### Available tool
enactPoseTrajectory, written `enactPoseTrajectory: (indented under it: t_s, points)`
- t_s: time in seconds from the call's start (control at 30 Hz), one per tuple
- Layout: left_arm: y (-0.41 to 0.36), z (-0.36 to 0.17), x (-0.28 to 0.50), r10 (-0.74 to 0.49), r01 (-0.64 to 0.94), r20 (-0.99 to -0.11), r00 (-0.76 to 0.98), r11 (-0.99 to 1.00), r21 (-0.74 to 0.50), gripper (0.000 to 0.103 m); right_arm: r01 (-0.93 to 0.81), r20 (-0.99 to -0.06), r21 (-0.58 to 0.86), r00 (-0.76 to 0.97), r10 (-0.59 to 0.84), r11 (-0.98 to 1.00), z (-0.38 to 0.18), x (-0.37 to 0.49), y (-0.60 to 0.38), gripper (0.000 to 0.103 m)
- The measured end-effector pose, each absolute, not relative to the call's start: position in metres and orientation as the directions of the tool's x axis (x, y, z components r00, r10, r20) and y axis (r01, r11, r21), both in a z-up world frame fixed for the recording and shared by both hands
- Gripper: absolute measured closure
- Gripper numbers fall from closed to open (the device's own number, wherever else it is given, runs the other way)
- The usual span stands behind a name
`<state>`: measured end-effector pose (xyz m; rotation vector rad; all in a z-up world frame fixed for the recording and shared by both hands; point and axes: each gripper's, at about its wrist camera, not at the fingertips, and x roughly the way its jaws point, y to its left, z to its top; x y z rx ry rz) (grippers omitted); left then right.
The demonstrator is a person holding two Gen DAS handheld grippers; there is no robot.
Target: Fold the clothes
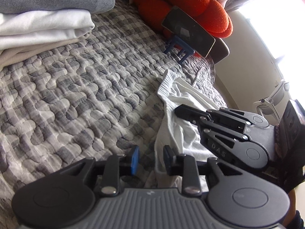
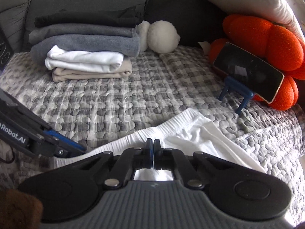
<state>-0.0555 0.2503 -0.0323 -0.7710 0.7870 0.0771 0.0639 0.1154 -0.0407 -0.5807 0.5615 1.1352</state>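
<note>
A crumpled white garment (image 1: 175,95) with a ribbed waistband lies on the grey checked quilt (image 1: 76,85) near the bed's right edge. My left gripper (image 1: 151,158) is open, its two fingers straddling the garment's near edge without pressing on it. My right gripper (image 1: 176,111) comes in from the right, shut, with its tips on the cloth. In the right wrist view the right gripper (image 2: 153,143) is closed at the waistband of the white garment (image 2: 200,139), and cloth appears pinched between the pads. The left gripper (image 2: 80,149) reaches the waistband's left end.
A stack of folded clothes (image 2: 85,57) in grey, white and beige sits at the back left (image 1: 47,22). A phone on a blue stand (image 2: 247,76) leans on an orange cushion (image 2: 266,43). A white plush (image 2: 162,36) lies by the headboard.
</note>
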Motion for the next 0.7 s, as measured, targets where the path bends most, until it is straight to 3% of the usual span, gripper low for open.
enactPoseTrajectory:
  t_s: [0.33, 0.5, 0.7]
  points:
    - [0.249, -0.03, -0.062, -0.198, -0.337, -0.688, 0.698, 0.756, -0.56, 0.072, -0.91, -0.635, -0.137, 0.385, 0.67, 0.392, -0.041, 0.069, 0.115, 0.103]
    - [0.253, -0.022, -0.068, -0.2, -0.328, -0.677, 0.709, 0.755, -0.567, 0.072, -0.908, -0.675, -0.118, 0.369, 0.638, 0.401, -0.052, 0.07, 0.121, 0.103]
    - [0.252, -0.018, -0.073, -0.225, -0.308, -0.652, 0.723, 0.74, -0.598, 0.061, -0.895, -0.665, -0.063, 0.367, 0.65, 0.441, -0.05, 0.074, 0.116, 0.101]
